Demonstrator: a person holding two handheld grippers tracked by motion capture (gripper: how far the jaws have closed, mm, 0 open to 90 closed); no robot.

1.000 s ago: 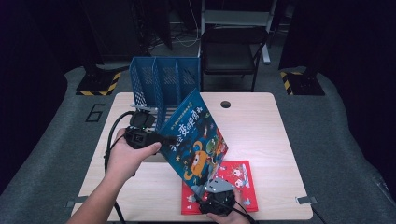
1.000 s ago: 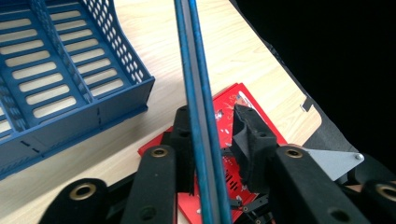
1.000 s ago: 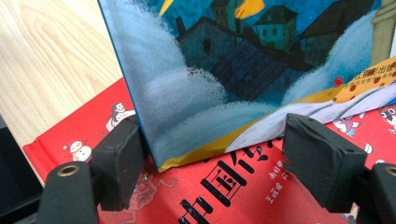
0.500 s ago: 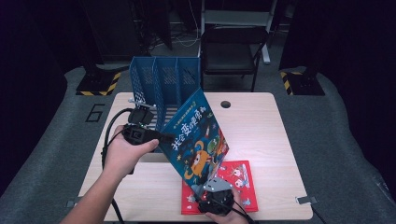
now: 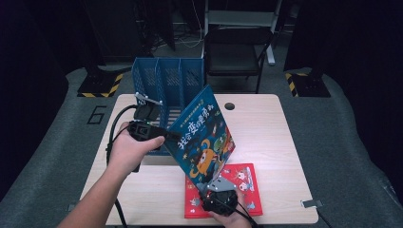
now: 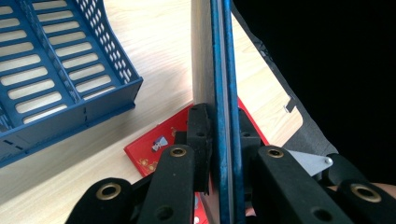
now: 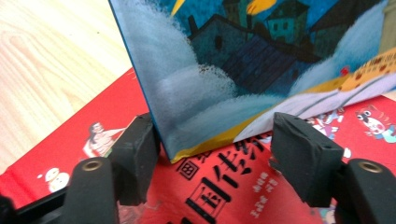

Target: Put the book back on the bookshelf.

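A blue picture book stands tilted over the table, with its lower corner down on a red book that lies flat near the front edge. My left gripper is shut on the blue book's left edge. In the left gripper view the pads pinch the blue book edge-on, above the red book. My right gripper is at the bottom corner. In the right gripper view it is open, the blue book's corner sitting between its jaws on the red book.
A blue slotted file organizer stands at the table's back left, just behind my left hand; it is also close by in the left gripper view. Bare light wood table lies to the right. A black chair stands beyond the far edge.
My left gripper has lifted the blue book slightly, so it stands a bit steeper. The right gripper stays at the book's lower corner.
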